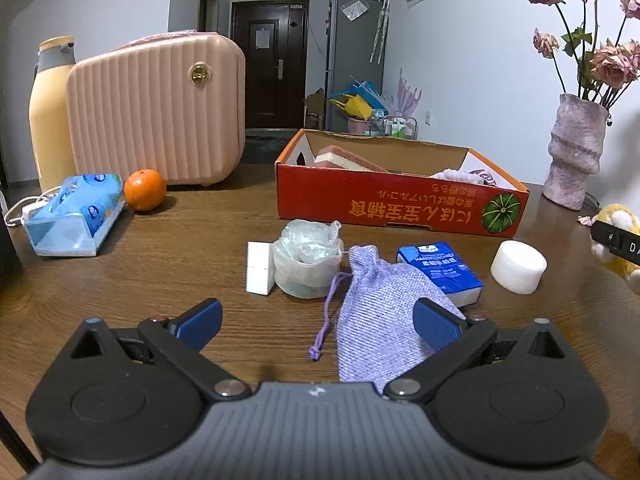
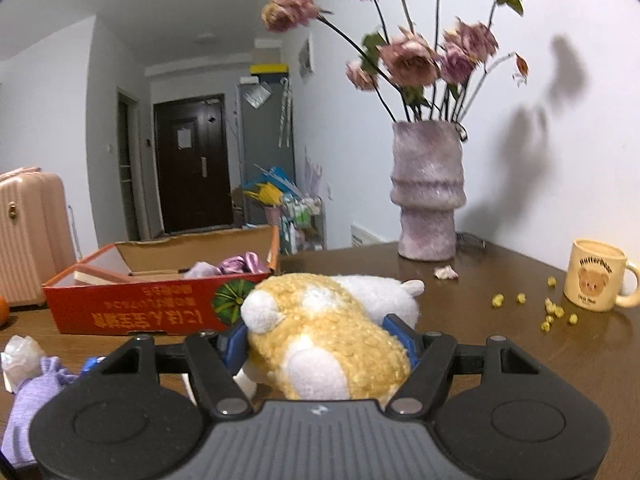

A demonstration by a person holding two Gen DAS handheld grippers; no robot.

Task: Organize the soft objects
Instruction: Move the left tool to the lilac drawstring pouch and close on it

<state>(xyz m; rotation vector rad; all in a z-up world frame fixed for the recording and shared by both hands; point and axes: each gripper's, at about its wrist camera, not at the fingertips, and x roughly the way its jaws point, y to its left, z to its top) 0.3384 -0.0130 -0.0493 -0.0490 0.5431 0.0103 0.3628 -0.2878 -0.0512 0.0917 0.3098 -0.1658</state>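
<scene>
My right gripper (image 2: 320, 338) is shut on a yellow and white plush toy (image 2: 320, 336), its blue pads pressing both sides, held above the table right of the red cardboard box (image 2: 136, 312). The box holds a pink-and-cream sponge (image 1: 344, 159) and purple soft cloth (image 2: 236, 266). My left gripper (image 1: 316, 320) is open and low over the table. A lilac drawstring pouch (image 1: 380, 320) lies between its fingers, nearer the right pad (image 1: 436, 326). The plush and the right gripper show at the right edge of the left wrist view (image 1: 618, 232).
On the brown table (image 1: 160, 280): a plastic bag bundle (image 1: 308, 260), white block (image 1: 259, 267), blue packet (image 1: 440, 270), white cylinder (image 1: 519, 266), tissue pack (image 1: 76, 212), orange (image 1: 145, 190), pink case (image 1: 160, 108), bottle (image 1: 50, 116), vase of roses (image 2: 428, 196), mug (image 2: 596, 276), yellow crumbs (image 2: 552, 308).
</scene>
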